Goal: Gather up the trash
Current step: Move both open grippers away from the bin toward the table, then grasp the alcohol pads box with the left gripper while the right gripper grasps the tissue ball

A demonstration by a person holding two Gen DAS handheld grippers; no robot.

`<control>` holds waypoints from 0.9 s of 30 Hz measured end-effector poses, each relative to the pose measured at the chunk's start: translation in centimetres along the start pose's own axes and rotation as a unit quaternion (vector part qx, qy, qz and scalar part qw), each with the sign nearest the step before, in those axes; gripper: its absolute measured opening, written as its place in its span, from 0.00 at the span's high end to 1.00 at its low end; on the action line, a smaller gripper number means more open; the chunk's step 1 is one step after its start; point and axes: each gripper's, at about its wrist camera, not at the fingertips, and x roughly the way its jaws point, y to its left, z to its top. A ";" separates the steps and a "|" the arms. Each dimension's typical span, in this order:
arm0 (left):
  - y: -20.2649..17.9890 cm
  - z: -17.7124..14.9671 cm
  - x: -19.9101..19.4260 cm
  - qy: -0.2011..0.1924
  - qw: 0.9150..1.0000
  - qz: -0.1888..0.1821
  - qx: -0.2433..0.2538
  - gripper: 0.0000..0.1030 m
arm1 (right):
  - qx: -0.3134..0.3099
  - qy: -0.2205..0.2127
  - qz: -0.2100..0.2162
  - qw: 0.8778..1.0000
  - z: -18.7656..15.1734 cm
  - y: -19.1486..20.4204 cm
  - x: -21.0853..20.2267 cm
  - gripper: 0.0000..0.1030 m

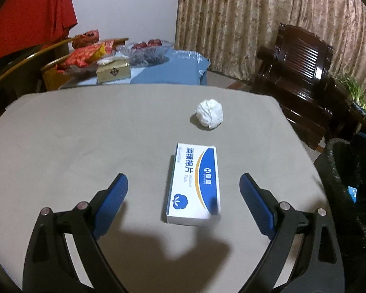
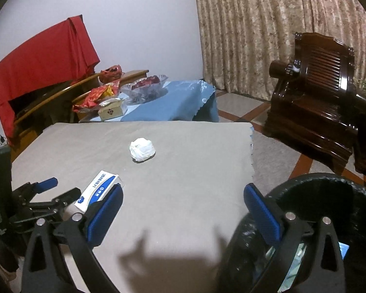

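A white and blue cardboard box (image 1: 194,183) lies flat on the grey table (image 1: 85,134), between the tips of my open left gripper (image 1: 184,183), which hovers just above it. A crumpled white tissue ball (image 1: 209,113) lies farther back on the table. In the right wrist view the box (image 2: 98,190) is at the left, partly behind my left fingertip, and the tissue ball (image 2: 142,149) is mid-table. My right gripper (image 2: 183,195) is open and empty above the table's near right edge. The left gripper (image 2: 46,193) shows at the far left.
A black-lined trash bin (image 2: 329,210) stands right of the table, also seen in the left wrist view (image 1: 349,188). A dark wooden armchair (image 2: 317,102) stands behind it. A low table with a blue cloth (image 2: 173,102), snacks, fruit bowl and a tissue box is beyond.
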 end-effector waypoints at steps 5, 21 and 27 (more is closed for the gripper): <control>0.0 -0.4 2.6 0.022 1.000 0.000 -0.001 0.13 | -0.006 0.010 0.000 1.000 0.0 0.2 1.6 0.06; -0.1 -1.2 6.4 0.072 0.997 -0.018 -0.019 0.39 | -0.008 0.021 0.001 1.000 0.2 0.3 3.7 0.06; -0.3 -1.2 6.0 0.066 0.997 -0.019 -0.019 0.47 | -0.011 0.023 0.002 1.000 0.7 0.3 4.1 0.06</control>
